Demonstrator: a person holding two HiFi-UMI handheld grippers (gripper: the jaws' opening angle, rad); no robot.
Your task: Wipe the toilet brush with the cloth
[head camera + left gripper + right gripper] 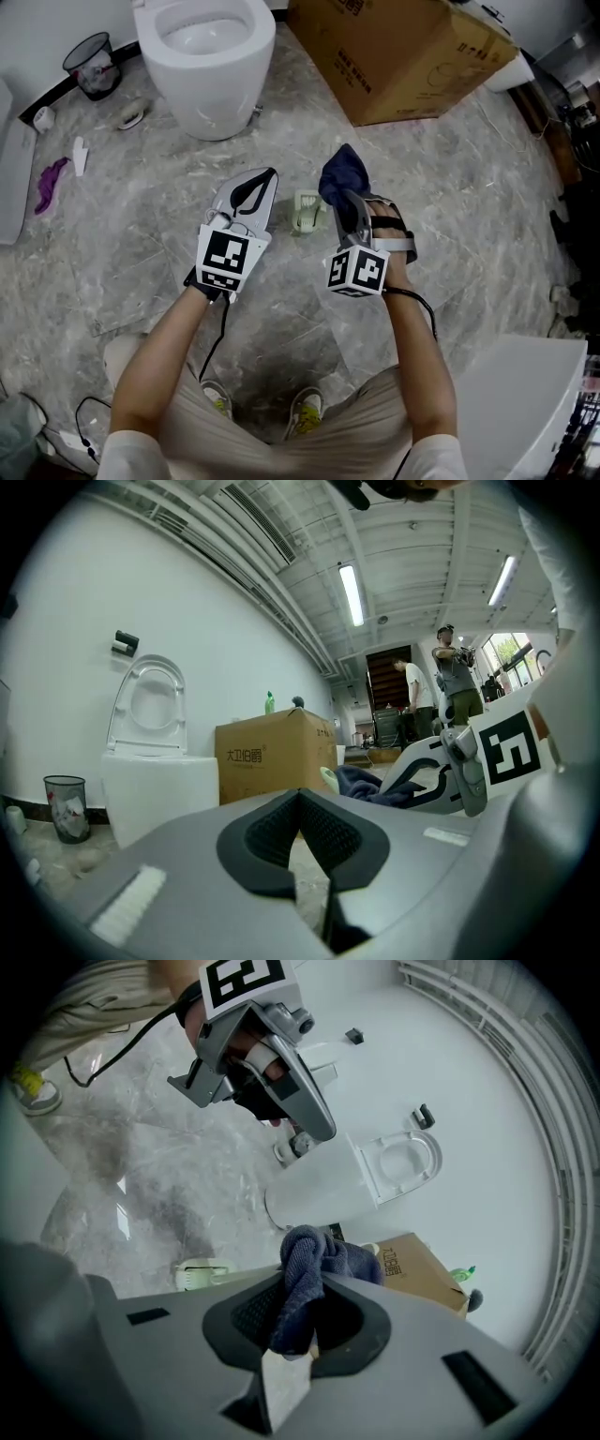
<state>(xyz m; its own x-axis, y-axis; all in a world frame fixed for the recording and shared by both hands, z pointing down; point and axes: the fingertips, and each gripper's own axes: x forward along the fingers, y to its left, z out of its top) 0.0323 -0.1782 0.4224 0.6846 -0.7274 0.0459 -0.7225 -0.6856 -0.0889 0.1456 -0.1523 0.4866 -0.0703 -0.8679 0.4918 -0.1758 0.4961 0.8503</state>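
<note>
A small pale green and white object, apparently the toilet brush, lies on the marble floor between my two grippers; it also shows as the pale object in the right gripper view. My right gripper is shut on a dark blue cloth, which bunches out past the jaw tips. The cloth hangs just right of the brush, not touching it. My left gripper hovers left of the brush, jaws shut with nothing between them.
A white toilet stands straight ahead and a large cardboard box to its right. A wire waste bin and a purple rag lie at far left. A white fixture sits at lower right.
</note>
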